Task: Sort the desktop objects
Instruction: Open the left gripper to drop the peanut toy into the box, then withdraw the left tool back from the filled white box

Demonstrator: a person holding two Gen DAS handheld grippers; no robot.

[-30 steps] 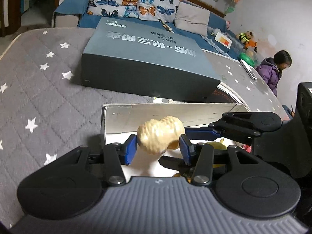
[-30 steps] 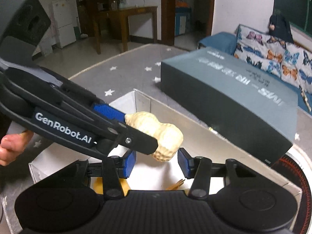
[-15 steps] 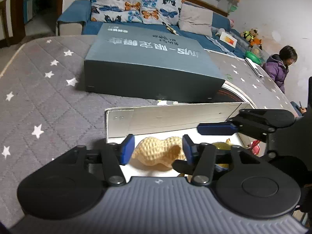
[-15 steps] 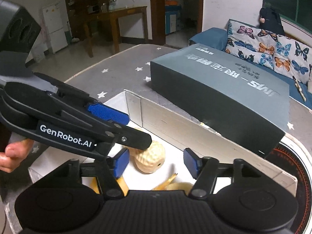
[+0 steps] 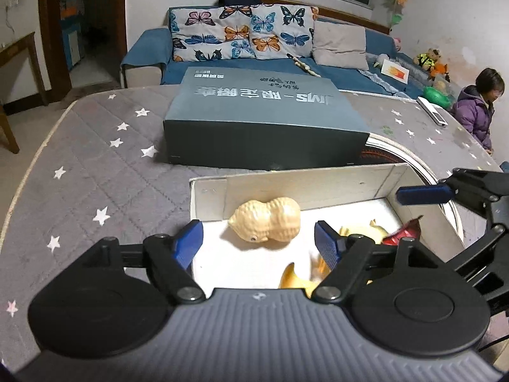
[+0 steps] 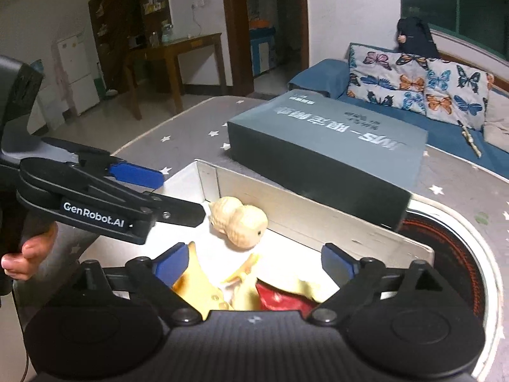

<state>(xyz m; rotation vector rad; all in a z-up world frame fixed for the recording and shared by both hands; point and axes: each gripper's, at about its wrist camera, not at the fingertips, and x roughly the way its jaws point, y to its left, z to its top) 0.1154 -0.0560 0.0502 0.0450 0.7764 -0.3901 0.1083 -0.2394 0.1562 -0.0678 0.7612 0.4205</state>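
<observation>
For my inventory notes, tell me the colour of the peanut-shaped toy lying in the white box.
Pale tan peanut toy, clearest in the left wrist view.

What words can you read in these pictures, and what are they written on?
"GenRobot.AI": white letters on the side of the left gripper, seen from the right wrist view.
Large pale print, upside down, on the lid of the grey box: Chinese characters and some Latin letters, which I cannot read surely.
Small lines beside it: too small to read.

Blue sofa (image 5: 318, 73), butterfly cushions (image 5: 241, 36)
</observation>
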